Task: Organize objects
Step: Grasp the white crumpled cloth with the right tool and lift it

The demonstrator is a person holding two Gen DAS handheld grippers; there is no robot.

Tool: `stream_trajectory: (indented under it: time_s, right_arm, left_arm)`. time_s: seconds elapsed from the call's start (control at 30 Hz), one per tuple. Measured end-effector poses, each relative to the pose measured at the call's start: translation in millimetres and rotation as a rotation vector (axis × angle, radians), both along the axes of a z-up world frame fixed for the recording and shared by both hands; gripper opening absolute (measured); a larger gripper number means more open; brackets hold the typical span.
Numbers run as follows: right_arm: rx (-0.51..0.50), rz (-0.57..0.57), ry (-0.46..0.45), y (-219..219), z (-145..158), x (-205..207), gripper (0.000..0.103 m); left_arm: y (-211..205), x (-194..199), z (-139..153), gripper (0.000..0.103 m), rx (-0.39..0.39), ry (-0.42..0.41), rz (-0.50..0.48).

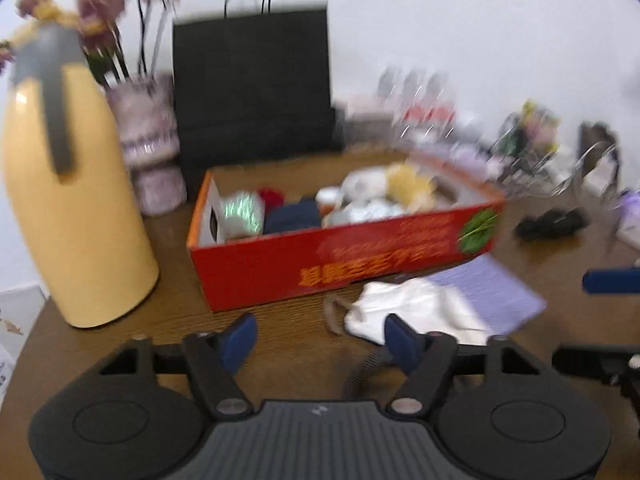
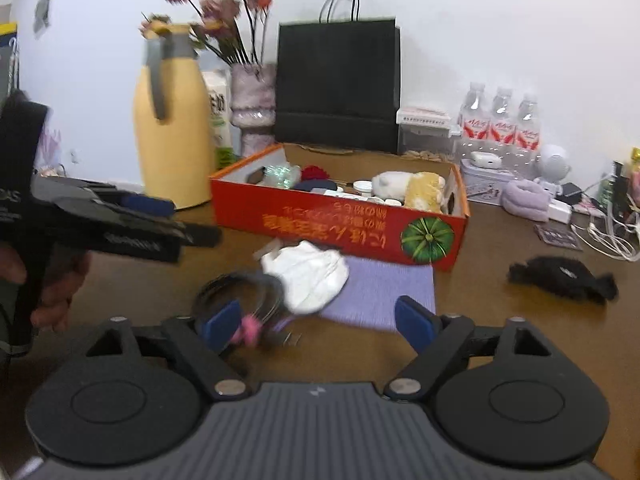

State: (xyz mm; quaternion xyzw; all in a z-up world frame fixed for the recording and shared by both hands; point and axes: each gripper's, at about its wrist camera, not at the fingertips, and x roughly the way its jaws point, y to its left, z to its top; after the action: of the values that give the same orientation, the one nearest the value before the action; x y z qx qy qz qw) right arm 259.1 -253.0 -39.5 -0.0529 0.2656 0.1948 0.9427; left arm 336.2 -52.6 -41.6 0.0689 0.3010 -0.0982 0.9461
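Observation:
A red cardboard box (image 1: 340,264) holding several small items stands mid-table, also seen as the red box (image 2: 340,228). In front of it a white cloth (image 2: 308,276) lies partly on a purple mat (image 2: 384,292). Thin dark hoops with a pink piece (image 2: 250,328) lie just by the left finger of my right gripper (image 2: 320,326), which is open and touches nothing. My left gripper (image 1: 322,340) is open over bare table, short of the white cloth (image 1: 408,308). In the right wrist view the left gripper (image 2: 180,220) reaches in from the left, held by a hand (image 2: 56,288).
A yellow thermos jug (image 1: 76,200), a flower vase (image 1: 150,148) and a black paper bag (image 1: 252,80) stand behind the box. A black fuzzy item (image 2: 560,276), water bottles (image 2: 500,128), a lilac roll (image 2: 524,196) and white cables (image 2: 600,236) crowd the right side.

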Motion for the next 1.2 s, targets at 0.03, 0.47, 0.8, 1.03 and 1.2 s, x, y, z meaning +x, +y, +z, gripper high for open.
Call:
stream_trajectory:
  time_s: [0.03, 0.47, 0.8, 1.03, 1.2]
  right_arm:
    - [-0.003, 0.001, 0.011, 3.0, -3.4, 14.5, 0.078]
    - [-0.003, 0.025, 0.103, 22.2, -48.5, 85.8, 0.04]
    - [0.068, -0.036, 0.037, -3.8, -31.7, 72.6, 0.018]
    - [0.15, -0.084, -0.065, -46.2, 11.8, 19.1, 0.018]
    - [0.171, -0.148, 0.082, -70.7, -14.2, -17.4, 0.018]
  left_arm:
    - [-0.8, 10.8, -6.2, 0.052, 0.004, 0.018, 0.011]
    - [-16.4, 67.6, -42.5, 0.014, -0.029, 0.047, -0.043]
    - [-16.0, 47.6, -31.0, 0.0, 0.006, 0.015, -0.01]
    - [17.4, -11.5, 15.8, 0.0, -0.075, -0.092, 0.115]
    - [28.8, -68.8, 18.9, 0.0, -0.116, -0.071, 0.144]
